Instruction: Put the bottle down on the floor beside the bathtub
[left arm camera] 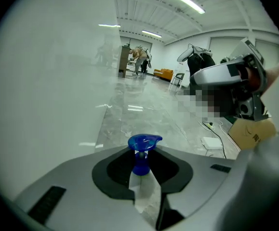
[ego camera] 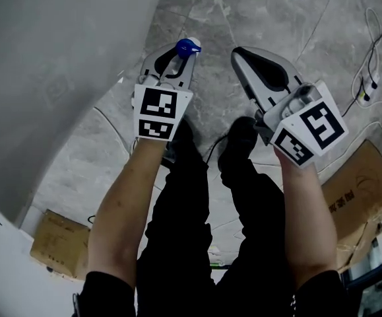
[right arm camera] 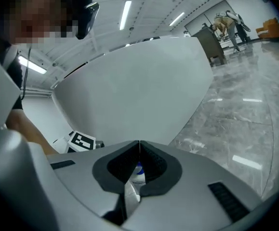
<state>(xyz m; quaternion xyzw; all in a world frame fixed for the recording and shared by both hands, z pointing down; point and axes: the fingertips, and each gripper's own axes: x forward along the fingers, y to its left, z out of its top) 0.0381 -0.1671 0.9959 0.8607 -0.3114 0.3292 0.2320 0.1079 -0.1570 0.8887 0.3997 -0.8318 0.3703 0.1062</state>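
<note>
The bottle [ego camera: 188,45] has a blue pump top and hangs above the grey floor [ego camera: 309,18], close to the white bathtub wall [ego camera: 59,58]. My left gripper [ego camera: 179,61] is shut on its neck. In the left gripper view the blue top [left arm camera: 143,143] stands up between the two dark pads, and the body below is hidden. My right gripper [ego camera: 240,53] is held beside it, apart from the bottle, jaws shut with nothing in them. In the right gripper view the jaw tips meet, and the bottle [right arm camera: 138,172] shows through the gap behind them.
The bathtub [right arm camera: 139,90] curves along the left. Cardboard boxes lie at the lower left [ego camera: 59,243] and at the right [ego camera: 359,197]. A power strip with white cables [ego camera: 369,88] lies on the floor at the far right. The person's legs and shoes [ego camera: 240,140] are below the grippers.
</note>
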